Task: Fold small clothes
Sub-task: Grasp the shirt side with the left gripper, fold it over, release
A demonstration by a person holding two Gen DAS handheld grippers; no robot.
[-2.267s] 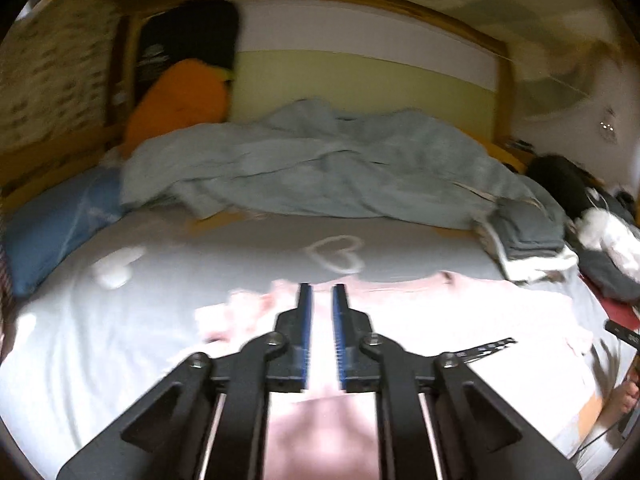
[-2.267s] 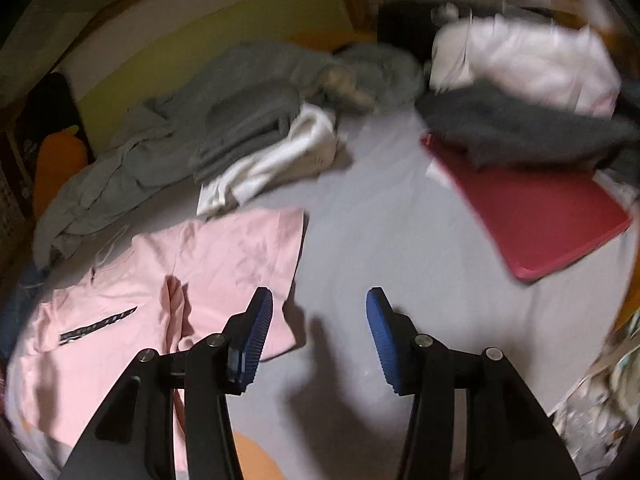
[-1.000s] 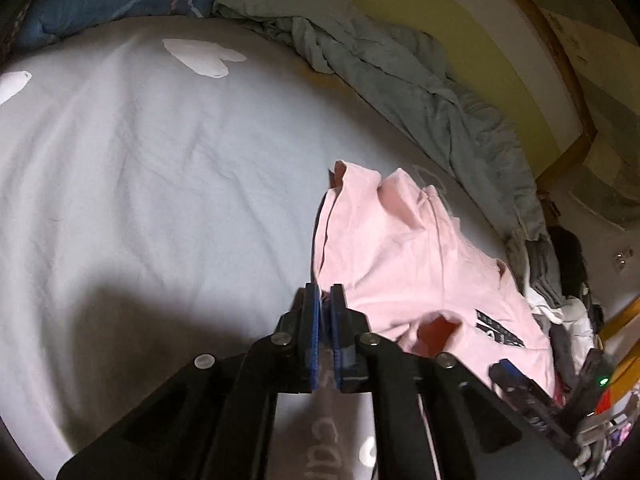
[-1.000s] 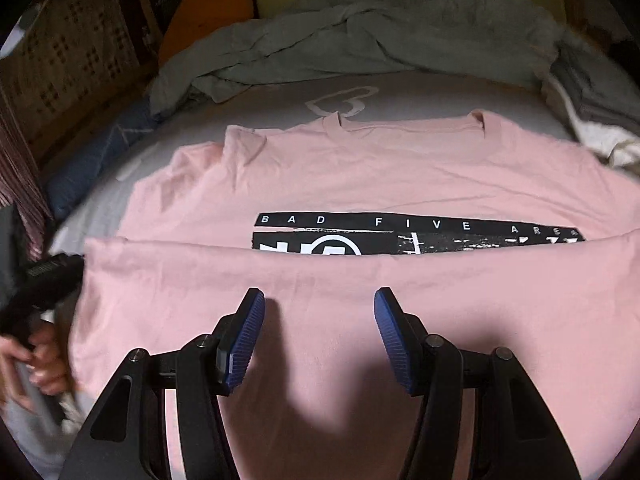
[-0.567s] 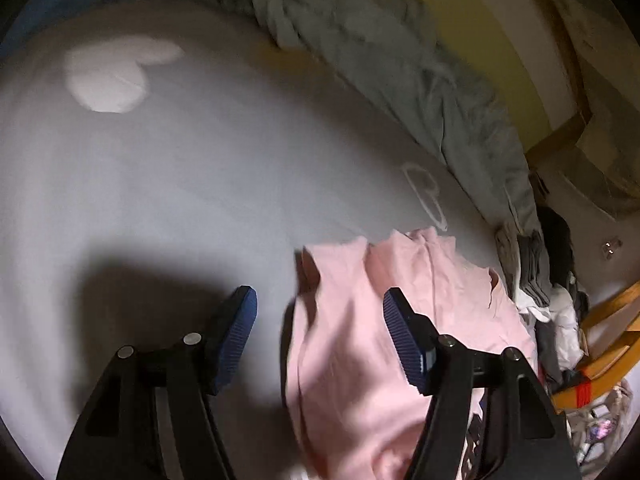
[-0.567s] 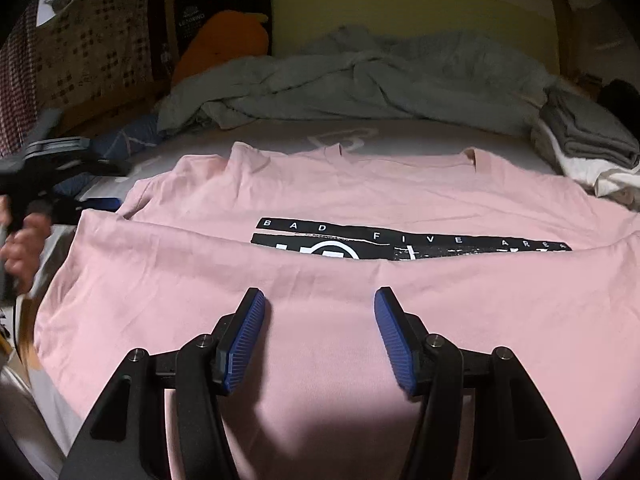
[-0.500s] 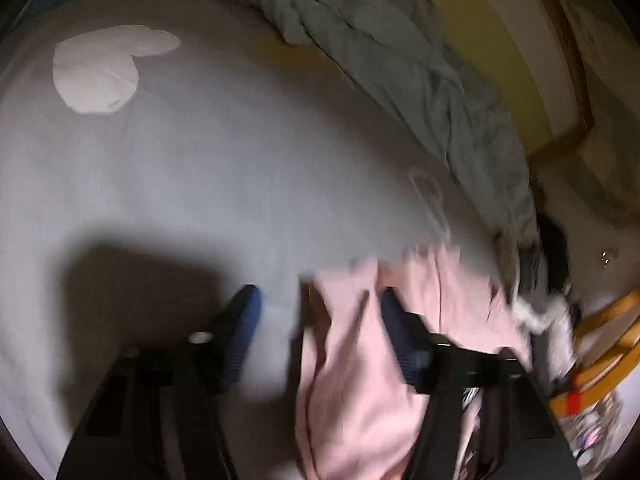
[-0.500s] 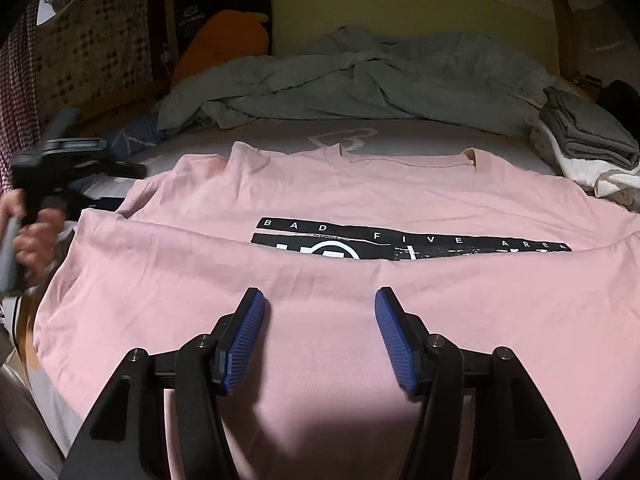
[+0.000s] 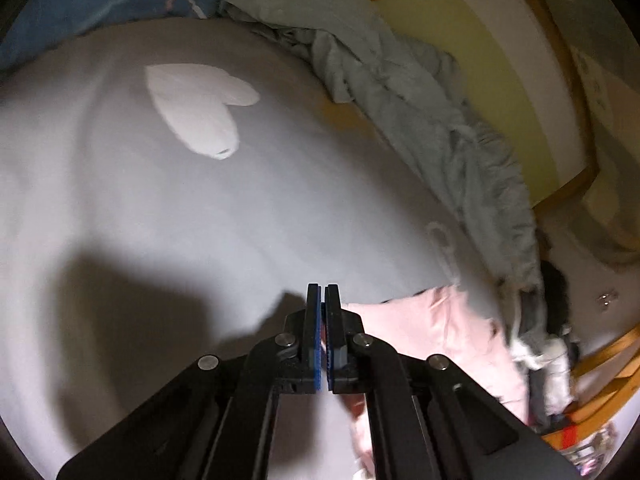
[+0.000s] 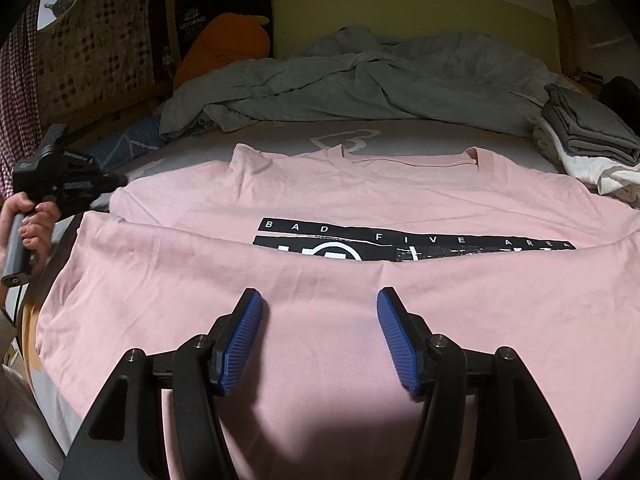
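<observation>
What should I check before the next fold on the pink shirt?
1. Right tongs open, over the shirt: ok.
2. Left tongs shut: ok. Cloth pinched between them: cannot tell.
3. Hem folded up across the print: ok.
4. Folded layer flat: ok, only light wrinkles.
5. Sleeves folded in: not ok, both lie spread out.
6. Stack clear of the right sleeve: cannot tell, it sits close.

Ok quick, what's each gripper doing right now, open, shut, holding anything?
Left gripper: shut, nothing visible between its fingers; pink T-shirt lies beside it.
Right gripper: open, empty, above the pink T-shirt.
</observation>
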